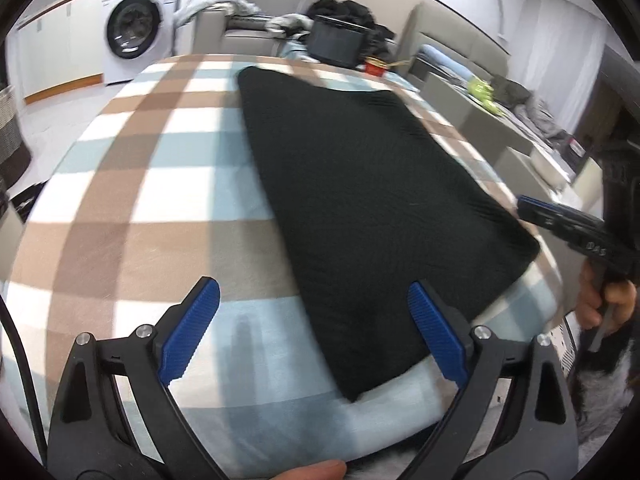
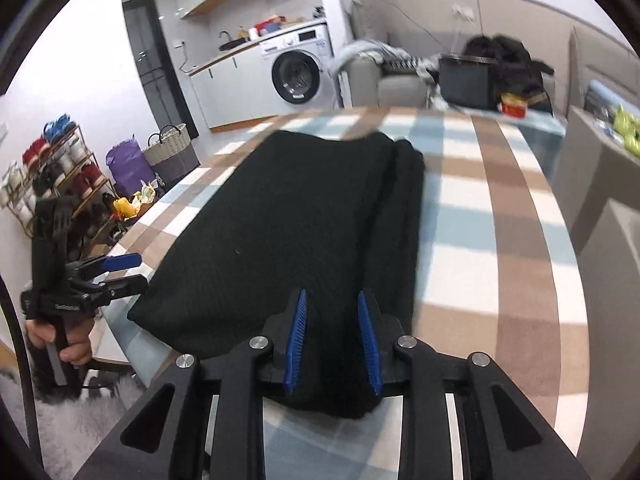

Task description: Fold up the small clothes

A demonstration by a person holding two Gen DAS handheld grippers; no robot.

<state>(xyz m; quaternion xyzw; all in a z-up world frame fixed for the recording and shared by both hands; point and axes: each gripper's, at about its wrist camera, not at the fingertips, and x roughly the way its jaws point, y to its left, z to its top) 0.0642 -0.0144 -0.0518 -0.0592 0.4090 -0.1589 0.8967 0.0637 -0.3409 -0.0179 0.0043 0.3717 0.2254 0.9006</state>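
Left wrist view: the black garment point(image 1: 360, 184) lies flat on the plaid-covered counter point(image 1: 132, 184), already folded into a long rectangle. Its long axis runs away from both cameras, from the near edge of the counter toward the far end. One near corner sits just ahead of the left gripper point(image 1: 314, 332), toward its right-hand finger; most of the cloth lies forward and to that side.

Left gripper: fingers spread wide, nothing between them, above the bare plaid and the garment's corner. Released.

Right wrist view: the right gripper point(image 2: 332, 340) is directly over the near short edge of the garment point(image 2: 304, 220), which extends straight ahead of it. Its fingers stand a narrow gap apart with dark cloth seen between them. Whether the pads actually pinch the fabric or merely hover over it cannot be told.

Judgement: the right hand is the nearer to the near edge, so a further fold lengthwise would likely begin there.
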